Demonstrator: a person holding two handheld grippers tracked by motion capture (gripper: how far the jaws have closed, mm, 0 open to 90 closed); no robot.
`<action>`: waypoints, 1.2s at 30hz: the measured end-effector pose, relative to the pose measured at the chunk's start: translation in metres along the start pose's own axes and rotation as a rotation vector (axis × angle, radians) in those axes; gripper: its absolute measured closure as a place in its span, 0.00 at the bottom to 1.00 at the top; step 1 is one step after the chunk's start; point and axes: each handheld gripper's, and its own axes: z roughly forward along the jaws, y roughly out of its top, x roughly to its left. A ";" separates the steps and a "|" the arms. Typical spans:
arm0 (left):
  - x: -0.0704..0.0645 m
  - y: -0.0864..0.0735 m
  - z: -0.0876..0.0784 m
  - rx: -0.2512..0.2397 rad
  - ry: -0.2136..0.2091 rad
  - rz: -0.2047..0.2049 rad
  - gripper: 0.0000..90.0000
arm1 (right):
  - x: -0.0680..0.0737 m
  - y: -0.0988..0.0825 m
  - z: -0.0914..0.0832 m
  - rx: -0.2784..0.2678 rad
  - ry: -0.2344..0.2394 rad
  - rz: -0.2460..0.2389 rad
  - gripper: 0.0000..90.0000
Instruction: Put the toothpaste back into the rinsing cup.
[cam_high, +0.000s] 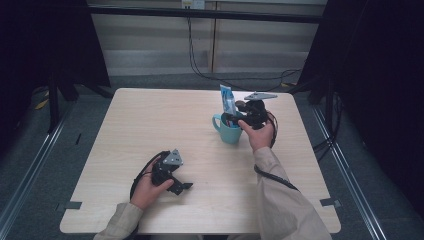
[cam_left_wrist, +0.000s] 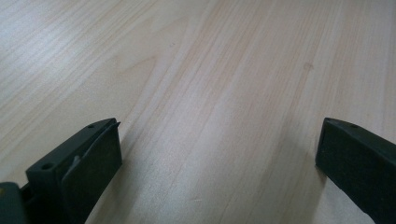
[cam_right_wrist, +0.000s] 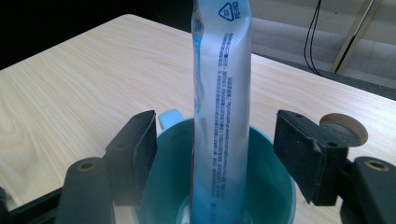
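Right gripper (cam_right_wrist: 215, 158) gapes around 1 pouch (cam_right_wrist: 222, 107) in 1 mug (cam_right_wrist: 275, 196); left gripper (cam_left_wrist: 219, 154) wide, empty.

worktop (cam_high: 150, 120): pale wood grain | mug (cam_right_wrist: 266, 186): teal, between the right gripper's black fingers (cam_right_wrist: 135, 149) | packet (cam_right_wrist: 222, 93): white fading to blue, dark blue print | sleeve (cam_high: 285, 200): beige | left gripper (cam_left_wrist: 215, 158): black

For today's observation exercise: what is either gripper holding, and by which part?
Nothing. The right gripper is open around the tube standing in the teal mug; the left gripper is open.
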 end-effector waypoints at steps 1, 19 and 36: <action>0.000 0.000 0.000 0.001 0.000 0.001 0.00 | 0.000 0.000 -0.001 0.002 -0.003 -0.003 0.32; 0.000 0.000 0.000 0.005 -0.003 0.002 0.00 | 0.003 0.000 -0.010 0.016 -0.003 -0.005 0.27; 0.000 0.000 0.000 0.006 -0.004 0.000 0.00 | 0.008 -0.002 -0.022 0.031 0.013 0.000 0.18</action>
